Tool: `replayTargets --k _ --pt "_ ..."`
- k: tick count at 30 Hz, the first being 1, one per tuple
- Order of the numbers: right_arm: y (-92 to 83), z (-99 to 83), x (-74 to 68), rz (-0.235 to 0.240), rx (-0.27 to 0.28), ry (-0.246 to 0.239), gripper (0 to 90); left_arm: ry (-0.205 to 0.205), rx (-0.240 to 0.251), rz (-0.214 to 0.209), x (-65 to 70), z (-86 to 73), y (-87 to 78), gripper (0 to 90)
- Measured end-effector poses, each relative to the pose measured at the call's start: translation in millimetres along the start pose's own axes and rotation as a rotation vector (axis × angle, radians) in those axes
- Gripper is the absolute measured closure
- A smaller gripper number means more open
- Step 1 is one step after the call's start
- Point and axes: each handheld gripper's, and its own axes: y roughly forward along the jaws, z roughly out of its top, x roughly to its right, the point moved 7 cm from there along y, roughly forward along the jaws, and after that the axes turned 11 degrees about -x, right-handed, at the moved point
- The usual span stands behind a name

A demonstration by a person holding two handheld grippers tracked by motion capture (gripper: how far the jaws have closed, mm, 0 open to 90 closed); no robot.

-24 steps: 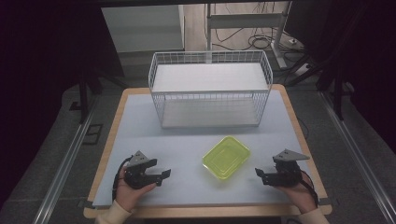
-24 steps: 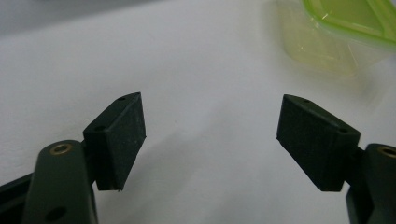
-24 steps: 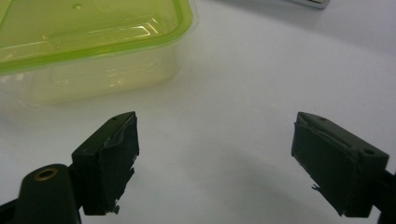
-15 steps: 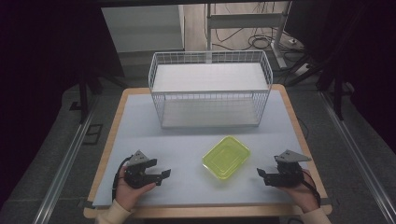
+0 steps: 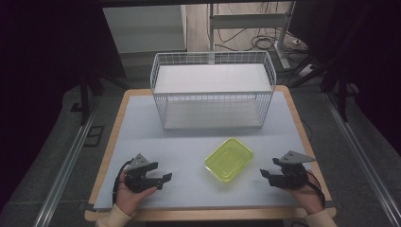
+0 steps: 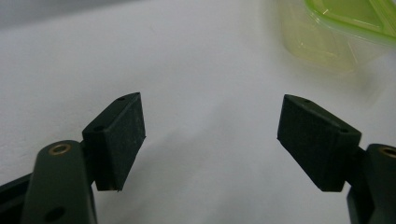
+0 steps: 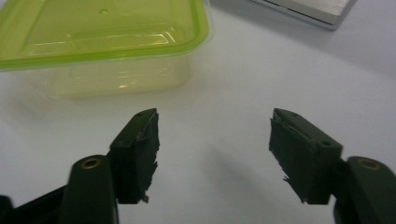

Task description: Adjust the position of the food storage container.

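In the left gripper view the yellow-green container [image 6: 345, 32] is cut off at the top right corner, so only part of its lid and one clear wall can be made out; in the right gripper view it is cropped at the top and left edges. The wire basket [image 5: 213, 90] shows there as a sliver of pale base at the top right. Against the earlier high views, little differs: the container lies where it did, on the bench [image 5: 142, 127] in front of the basket, and both hands sit at nearly the same spots. The left gripper [image 5: 163, 179] rests left of the container, well apart from it, jaws spread with nothing but bare bench between them. The right gripper [image 5: 265, 175] sits just right of the container, near its right corner but not touching, jaws likewise released and empty. Open bench surface lies between the container and the basket, and left of the container toward the bench's wooden edge.
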Motion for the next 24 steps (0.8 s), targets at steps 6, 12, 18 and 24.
replayTargets --k 6,12,18,24 --pt "-5.1 2.3 -5.1 0.033 0.005 -0.019 49.6 0.003 0.000 -0.001 0.8 -0.1 -0.2 23.1" --pt "-11.2 6.9 -12.4 0.086 0.014 -0.031 79.0 0.003 0.000 -0.001 0.8 -0.1 -0.3 23.0" --pt "-14.0 11.2 -26.2 0.126 0.004 -0.108 89.8 0.000 -0.001 -0.002 1.4 0.3 0.6 23.1" --pt "-11.7 12.8 -40.8 0.157 -0.015 -0.153 89.9 0.008 -0.004 -0.003 1.6 0.6 0.6 23.1"
